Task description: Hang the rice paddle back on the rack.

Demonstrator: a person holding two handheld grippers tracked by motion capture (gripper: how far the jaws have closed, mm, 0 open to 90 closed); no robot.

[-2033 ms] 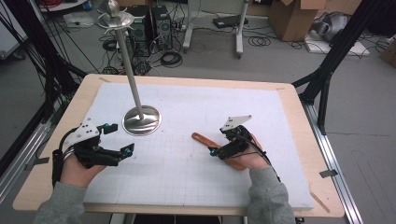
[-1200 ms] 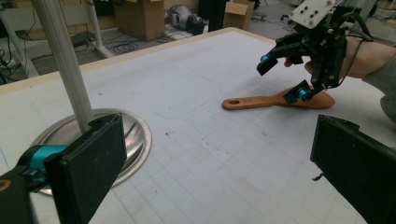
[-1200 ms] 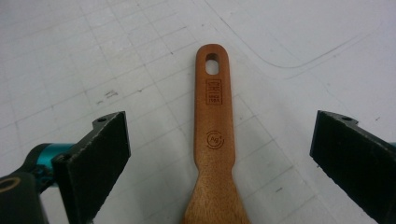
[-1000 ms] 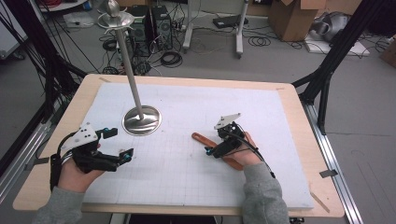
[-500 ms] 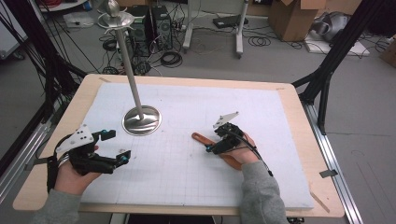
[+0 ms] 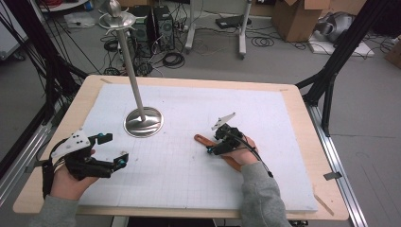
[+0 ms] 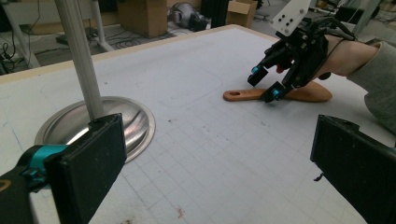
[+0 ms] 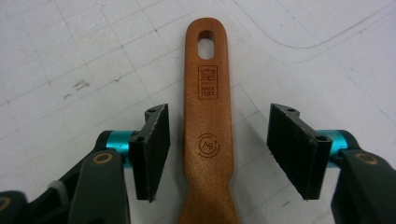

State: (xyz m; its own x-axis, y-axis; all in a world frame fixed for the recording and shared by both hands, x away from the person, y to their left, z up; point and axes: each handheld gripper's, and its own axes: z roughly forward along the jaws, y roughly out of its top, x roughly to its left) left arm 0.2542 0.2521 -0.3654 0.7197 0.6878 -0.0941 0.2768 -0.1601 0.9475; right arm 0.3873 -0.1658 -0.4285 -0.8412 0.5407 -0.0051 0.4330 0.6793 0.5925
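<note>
A wooden spatula (image 6: 204, 140) lies flat on the white gridded mat, handle toward the metal stand. My right gripper (image 6: 212, 145) hovers low over its handle, open, one jaw on each side. The right gripper view shows the handle (image 8: 208, 116) with its hanging hole and burnt stamps centred between the pads (image 8: 152, 147), not touched. From the left gripper view the spatula (image 7: 280, 94) lies under the right gripper (image 7: 264, 84). My left gripper (image 6: 113, 150) rests open at the mat's left front, nothing between its jaws.
A metal stand (image 6: 143, 121) with a round base and tall pole rises at the mat's left rear; its base (image 7: 126, 119) sits close ahead of my left gripper. The wooden table edge (image 6: 312, 142) borders the mat. Cables and boxes lie on the floor beyond.
My right gripper has dropped and shifted left over the spatula handle. My left hand has slid back toward the front edge and lowered.
</note>
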